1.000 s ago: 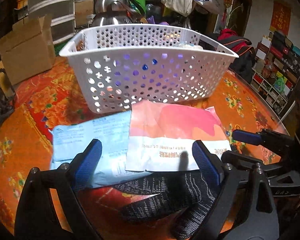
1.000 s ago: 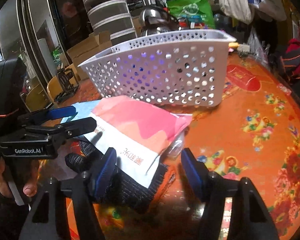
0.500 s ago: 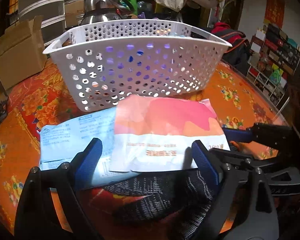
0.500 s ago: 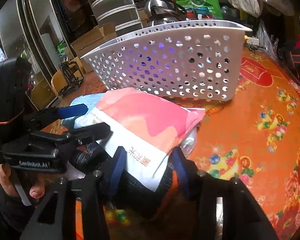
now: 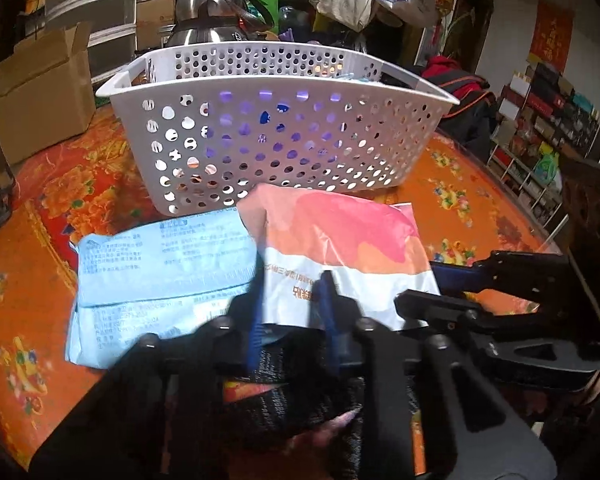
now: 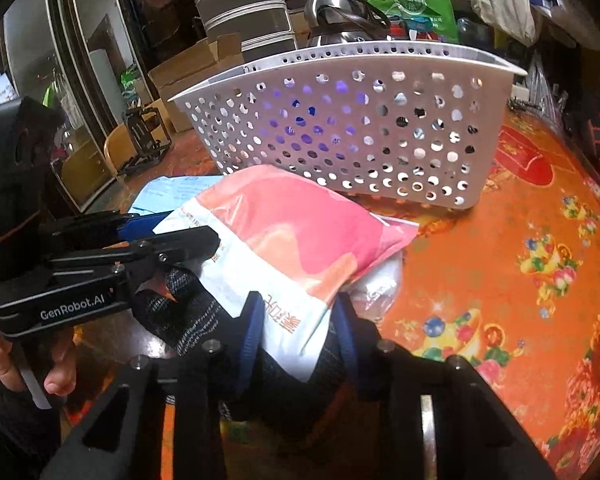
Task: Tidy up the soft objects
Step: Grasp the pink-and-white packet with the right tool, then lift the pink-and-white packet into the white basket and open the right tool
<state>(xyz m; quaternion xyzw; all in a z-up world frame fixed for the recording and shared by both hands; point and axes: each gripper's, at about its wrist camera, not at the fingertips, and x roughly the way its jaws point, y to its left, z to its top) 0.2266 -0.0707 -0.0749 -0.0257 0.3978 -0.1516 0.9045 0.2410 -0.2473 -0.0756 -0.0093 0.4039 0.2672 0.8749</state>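
In the left wrist view, the pink-and-white soft pack (image 5: 340, 248) was seen lying just near of the white perforated basket (image 5: 276, 128), its near edge pinched by the just-closed left gripper (image 5: 290, 312) and the closing right gripper (image 6: 300, 320).

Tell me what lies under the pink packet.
Under the pink packet show a dark knitted cloth, a clear plastic bag and the blue packet's edge. Anything beneath its middle is hidden.

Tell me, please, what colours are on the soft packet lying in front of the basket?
Pink and orange above, white below on the packet; clearest in the right wrist view.
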